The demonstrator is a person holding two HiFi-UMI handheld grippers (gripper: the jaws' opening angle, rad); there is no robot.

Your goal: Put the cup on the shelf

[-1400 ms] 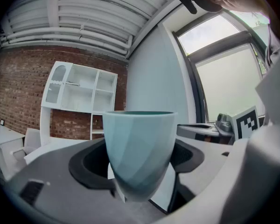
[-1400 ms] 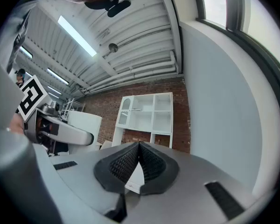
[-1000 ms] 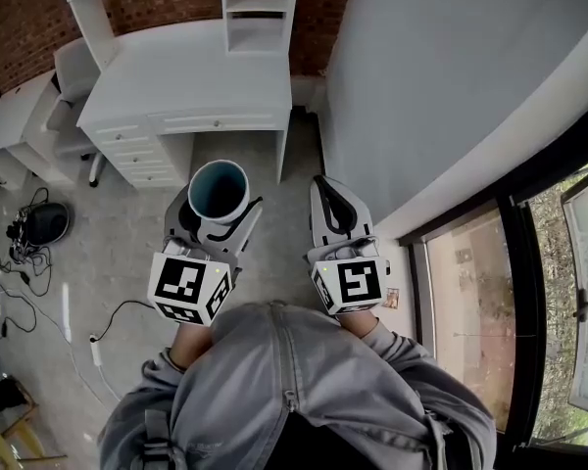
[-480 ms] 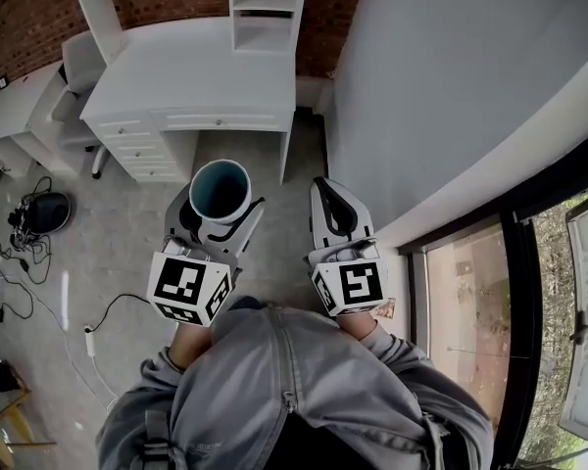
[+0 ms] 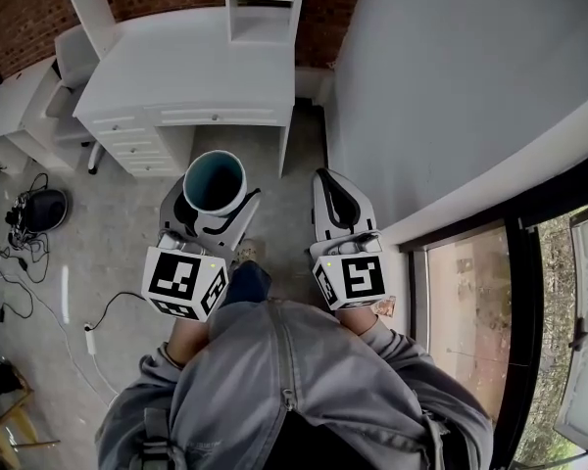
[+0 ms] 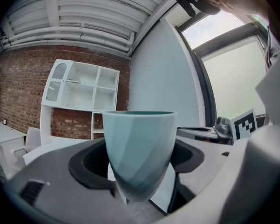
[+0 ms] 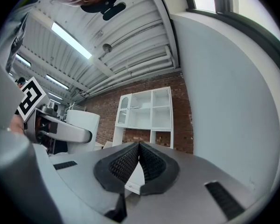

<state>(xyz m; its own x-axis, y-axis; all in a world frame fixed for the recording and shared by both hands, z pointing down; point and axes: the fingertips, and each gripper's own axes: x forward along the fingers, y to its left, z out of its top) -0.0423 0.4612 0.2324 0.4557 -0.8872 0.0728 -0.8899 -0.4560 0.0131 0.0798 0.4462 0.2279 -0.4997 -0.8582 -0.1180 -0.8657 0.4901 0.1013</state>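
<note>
A pale teal cup [image 5: 215, 181] stands upright between the jaws of my left gripper [image 5: 212, 199], which is shut on it; up close the cup [image 6: 137, 150] fills the middle of the left gripper view, its lower part pressed between the dark pads. My right gripper [image 5: 334, 196] is beside it at the same height, jaws shut with nothing in them [image 7: 139, 149]. The white shelf unit [image 6: 81, 93] stands ahead on a white desk [image 5: 191, 71] against a brick wall, with open compartments [image 7: 147, 108].
A grey wall [image 5: 451, 67] runs close along the right. A chair [image 5: 71, 67] stands left of the desk. Cables and a dark round object [image 5: 41, 221] lie on the concrete floor at the left. A window [image 5: 470, 302] is at the lower right.
The desk and shelf have shifted slightly in the head view as the person moves. Both grippers have edged up in that view, the cup still held the same way.
</note>
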